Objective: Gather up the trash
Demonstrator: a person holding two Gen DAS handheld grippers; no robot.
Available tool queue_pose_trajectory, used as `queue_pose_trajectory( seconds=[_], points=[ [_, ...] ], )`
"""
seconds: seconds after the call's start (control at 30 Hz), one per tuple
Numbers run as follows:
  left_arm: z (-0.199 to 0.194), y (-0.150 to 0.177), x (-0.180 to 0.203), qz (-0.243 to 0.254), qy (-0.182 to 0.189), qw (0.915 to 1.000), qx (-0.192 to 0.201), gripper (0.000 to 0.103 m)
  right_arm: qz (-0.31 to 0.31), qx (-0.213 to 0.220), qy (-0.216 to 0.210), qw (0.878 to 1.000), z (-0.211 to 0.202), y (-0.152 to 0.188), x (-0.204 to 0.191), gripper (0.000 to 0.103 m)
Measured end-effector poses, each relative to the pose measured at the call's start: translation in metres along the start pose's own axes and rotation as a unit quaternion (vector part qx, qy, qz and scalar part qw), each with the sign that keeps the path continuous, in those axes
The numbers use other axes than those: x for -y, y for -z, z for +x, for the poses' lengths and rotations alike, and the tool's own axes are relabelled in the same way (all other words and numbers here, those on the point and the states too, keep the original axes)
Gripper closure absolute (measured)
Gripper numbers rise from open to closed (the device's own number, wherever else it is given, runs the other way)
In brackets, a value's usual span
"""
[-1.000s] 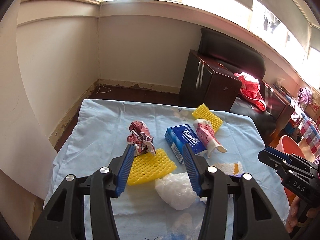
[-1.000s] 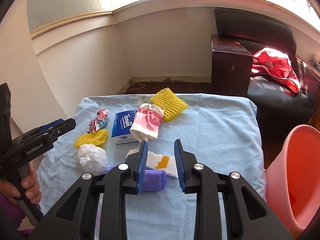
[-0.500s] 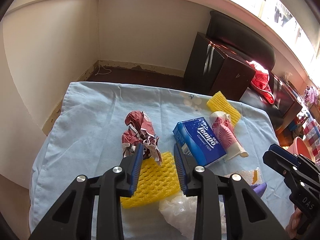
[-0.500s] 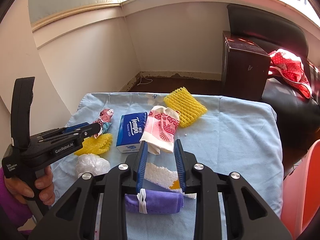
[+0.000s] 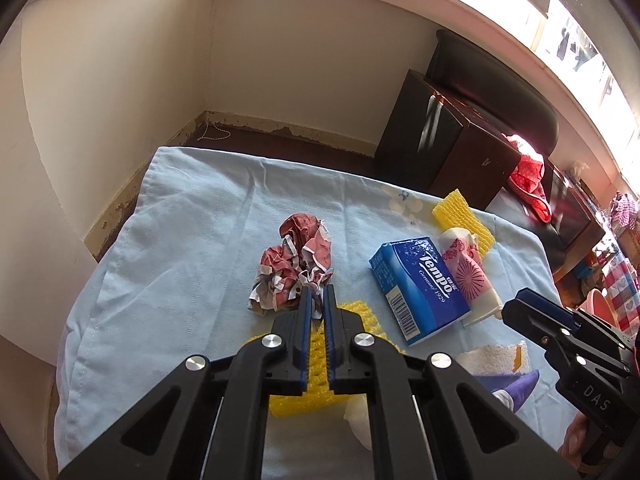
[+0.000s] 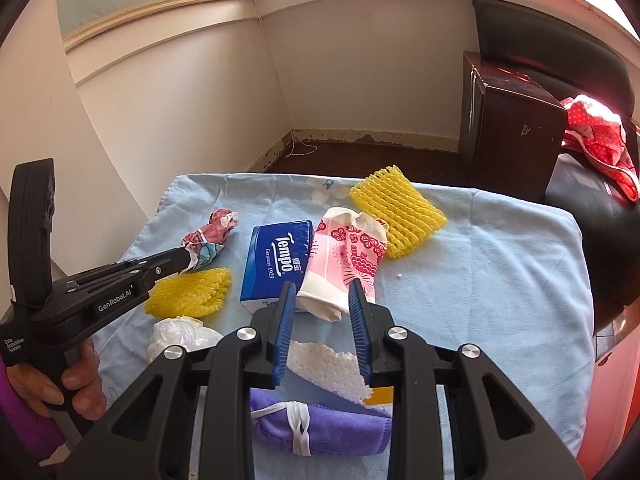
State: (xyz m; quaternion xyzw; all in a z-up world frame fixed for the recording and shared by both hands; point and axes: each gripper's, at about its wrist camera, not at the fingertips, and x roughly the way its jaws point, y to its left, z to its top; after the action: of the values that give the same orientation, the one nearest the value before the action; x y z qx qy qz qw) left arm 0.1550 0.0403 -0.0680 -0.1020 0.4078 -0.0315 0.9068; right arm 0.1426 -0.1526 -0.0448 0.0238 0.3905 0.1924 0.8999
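A crumpled red-and-white paper wrapper (image 5: 294, 270), lying at the left of the blue-clothed table (image 5: 192, 220), is pinched at its near edge by the left tool (image 5: 316, 300), whose blue pads are pressed almost together, apparently to lift it as trash. Just beside it lie a yellow foam net sleeve (image 5: 320, 364) and a blue tissue pack (image 5: 418, 288). The right tool (image 6: 322, 304) is held spread, empty, above a pink patterned paper bag (image 6: 346, 260).

Bright daylight pours from blown-out windows (image 5: 572, 36) at 1 o'clock; fisheye bends walls, dark vignette rims the corners.
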Motion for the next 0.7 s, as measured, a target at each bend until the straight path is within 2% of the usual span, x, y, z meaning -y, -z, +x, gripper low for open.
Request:
queue_pose_trajectory(
  seconds=[0.2,0.4,0.53,0.7],
  points=[
    [-0.01,0.001,-0.001,0.0,0.007,1.0,0.005,0.098,-0.027,-0.011,0.027,0.999,0.019,-0.003,-0.007,0.075],
    [-0.018,0.001,0.001,0.006,0.012,0.9998,0.012,0.098,-0.028,-0.014,0.059,0.998,0.029,0.0,0.0,0.075],
    [-0.026,0.0,0.004,0.012,0.018,0.9996,0.02,0.098,-0.001,-0.018,0.055,0.998,0.027,0.003,0.016,0.077],
    [-0.04,-0.001,0.012,0.02,0.026,0.9989,0.033,0.098,0.027,-0.003,0.041,0.999,0.01,0.007,0.029,0.079]
  ],
)
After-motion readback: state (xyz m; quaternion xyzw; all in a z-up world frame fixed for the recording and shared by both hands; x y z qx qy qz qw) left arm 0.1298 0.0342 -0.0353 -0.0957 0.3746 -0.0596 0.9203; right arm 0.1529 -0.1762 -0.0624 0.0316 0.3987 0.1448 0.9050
